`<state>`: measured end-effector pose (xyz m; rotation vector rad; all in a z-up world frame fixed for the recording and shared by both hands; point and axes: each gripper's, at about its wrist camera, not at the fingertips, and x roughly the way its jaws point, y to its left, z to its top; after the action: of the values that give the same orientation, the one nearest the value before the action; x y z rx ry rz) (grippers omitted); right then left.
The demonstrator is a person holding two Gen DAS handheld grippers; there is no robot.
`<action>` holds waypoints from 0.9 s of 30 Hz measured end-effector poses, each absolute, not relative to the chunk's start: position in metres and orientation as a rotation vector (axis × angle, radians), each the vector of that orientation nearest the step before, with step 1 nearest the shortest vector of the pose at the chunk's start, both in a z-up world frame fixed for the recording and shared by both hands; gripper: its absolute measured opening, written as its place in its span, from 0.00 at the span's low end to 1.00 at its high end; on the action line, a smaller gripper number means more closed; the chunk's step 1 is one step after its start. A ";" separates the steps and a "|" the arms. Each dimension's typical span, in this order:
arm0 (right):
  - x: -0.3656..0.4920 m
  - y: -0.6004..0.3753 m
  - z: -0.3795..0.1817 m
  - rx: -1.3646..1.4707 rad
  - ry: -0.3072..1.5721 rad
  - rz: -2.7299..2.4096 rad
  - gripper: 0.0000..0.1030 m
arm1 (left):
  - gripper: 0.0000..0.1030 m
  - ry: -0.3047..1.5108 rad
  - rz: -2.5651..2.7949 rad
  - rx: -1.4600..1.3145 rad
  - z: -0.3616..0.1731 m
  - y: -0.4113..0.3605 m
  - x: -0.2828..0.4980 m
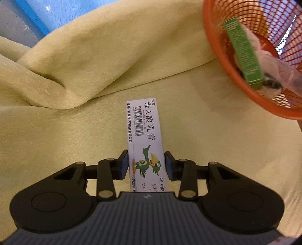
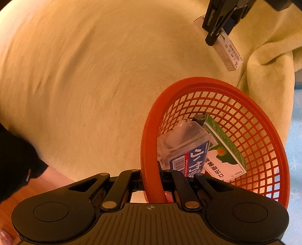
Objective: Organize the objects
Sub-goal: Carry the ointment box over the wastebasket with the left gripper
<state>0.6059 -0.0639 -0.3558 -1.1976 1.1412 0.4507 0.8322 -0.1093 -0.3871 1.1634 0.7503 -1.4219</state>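
My left gripper (image 1: 146,164) is shut on a long white medicine box (image 1: 144,130) printed with a green bird, held above the yellow-green blanket (image 1: 79,62). The same box (image 2: 229,53) shows in the right wrist view at the top right, clamped by the left gripper (image 2: 219,28). My right gripper (image 2: 151,181) is shut on the rim of an orange mesh basket (image 2: 149,139), which is tilted. Inside it lie a green and white box (image 2: 222,148), a clear pack with a blue label (image 2: 188,148) and a small dark item (image 2: 199,119). The basket (image 1: 213,43) appears at the left view's upper right.
The blanket (image 2: 85,75) covers the whole surface, with thick folds at the left and back. A blue floor (image 1: 56,11) shows beyond it. A dark sleeve (image 2: 17,158) is at the right view's left edge, over a wooden floor (image 2: 52,181).
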 end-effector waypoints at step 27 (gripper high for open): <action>0.586 -0.069 -0.361 -1.317 1.107 0.467 0.01 | 0.33 0.726 -1.497 1.103 -0.312 -0.081 0.787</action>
<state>0.5861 -0.0694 -0.3614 -1.3171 1.1072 0.4672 0.7874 -0.0810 -0.3118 1.1027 0.7262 -1.4966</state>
